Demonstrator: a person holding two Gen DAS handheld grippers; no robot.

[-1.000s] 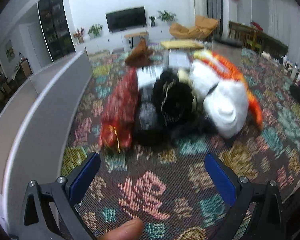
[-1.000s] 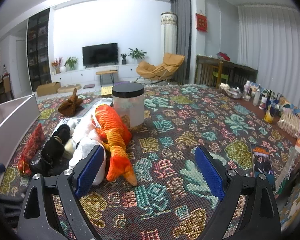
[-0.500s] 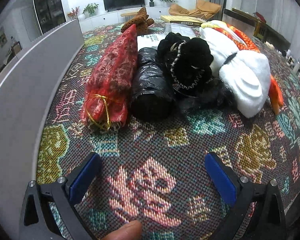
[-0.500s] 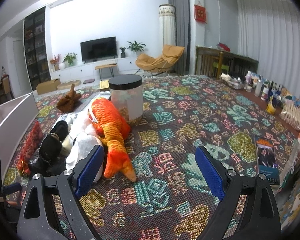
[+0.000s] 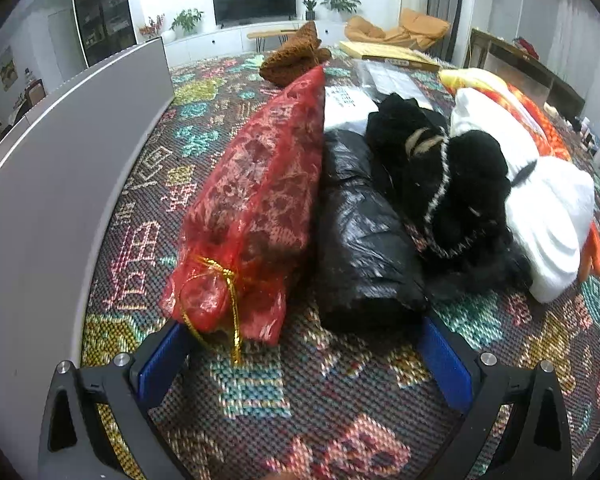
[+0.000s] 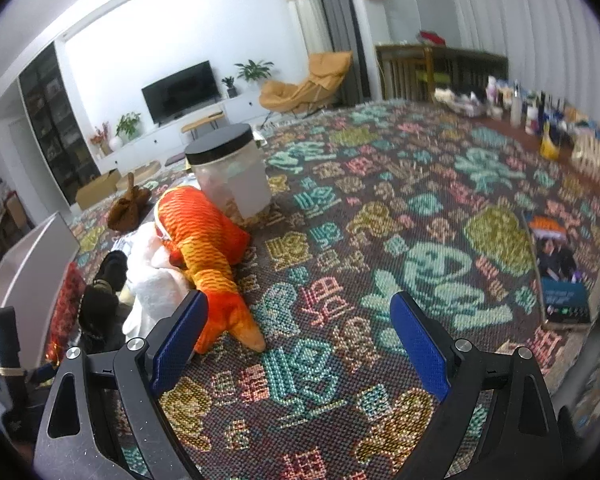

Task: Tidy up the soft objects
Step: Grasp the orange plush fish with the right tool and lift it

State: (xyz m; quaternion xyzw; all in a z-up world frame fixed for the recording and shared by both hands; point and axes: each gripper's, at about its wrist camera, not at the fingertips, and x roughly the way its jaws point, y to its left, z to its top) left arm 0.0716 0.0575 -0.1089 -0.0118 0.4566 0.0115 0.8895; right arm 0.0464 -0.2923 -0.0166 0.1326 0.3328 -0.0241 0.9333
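A row of soft things lies on the patterned cloth. In the left wrist view: a red mesh bag [image 5: 256, 208] tied with gold cord, a black plastic bundle [image 5: 364, 236], a black fuzzy item [image 5: 448, 184], a white plush [image 5: 548, 208] and an orange fish plush [image 5: 540, 120]. My left gripper [image 5: 304, 356] is open, its pads flanking the near ends of the red bag and the black bundle. My right gripper [image 6: 300, 344] is open and empty over the cloth, with the orange fish plush [image 6: 204, 248] by its left pad.
A grey-white box wall [image 5: 52, 184] runs along the left. A brown plush [image 5: 296, 60] lies beyond the row. A clear jar with a black lid [image 6: 230, 172] stands behind the fish. A magazine [image 6: 560, 268] and bottles [image 6: 540, 116] are at the right edge.
My left gripper has moved forward and down until its pads reach the ends of the red bag and black bundle. My right gripper has tilted and shifted a little; the soft things lie unmoved.
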